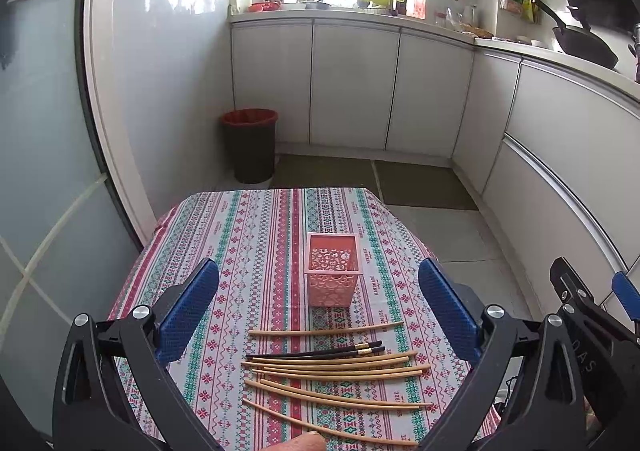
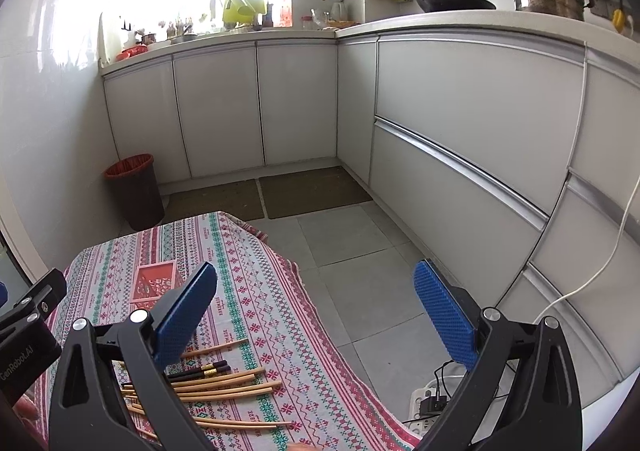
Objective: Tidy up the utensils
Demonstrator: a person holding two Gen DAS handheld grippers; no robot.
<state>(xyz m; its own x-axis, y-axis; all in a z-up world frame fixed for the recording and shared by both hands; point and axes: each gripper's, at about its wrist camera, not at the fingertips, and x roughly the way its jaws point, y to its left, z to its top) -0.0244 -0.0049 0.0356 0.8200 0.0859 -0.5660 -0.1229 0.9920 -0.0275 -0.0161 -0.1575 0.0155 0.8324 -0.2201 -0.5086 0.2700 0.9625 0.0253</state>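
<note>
Several bamboo chopsticks (image 1: 336,371) and a pair of black chopsticks (image 1: 320,352) lie side by side on the patterned tablecloth (image 1: 248,251). A pink perforated square holder (image 1: 332,275) stands upright just beyond them. My left gripper (image 1: 318,291) is open and empty, held above the chopsticks. My right gripper (image 2: 316,307) is open and empty, off the table's right edge. In the right wrist view the bamboo chopsticks (image 2: 228,391), the black pair (image 2: 200,371) and the holder (image 2: 154,281) show at lower left. The right gripper shows at the left wrist view's right edge (image 1: 592,303).
A dark bin with a red liner (image 1: 250,145) stands on the floor past the table. White cabinets (image 2: 460,123) run along the back and right. A power strip with cables (image 2: 428,403) lies on the floor beside the table.
</note>
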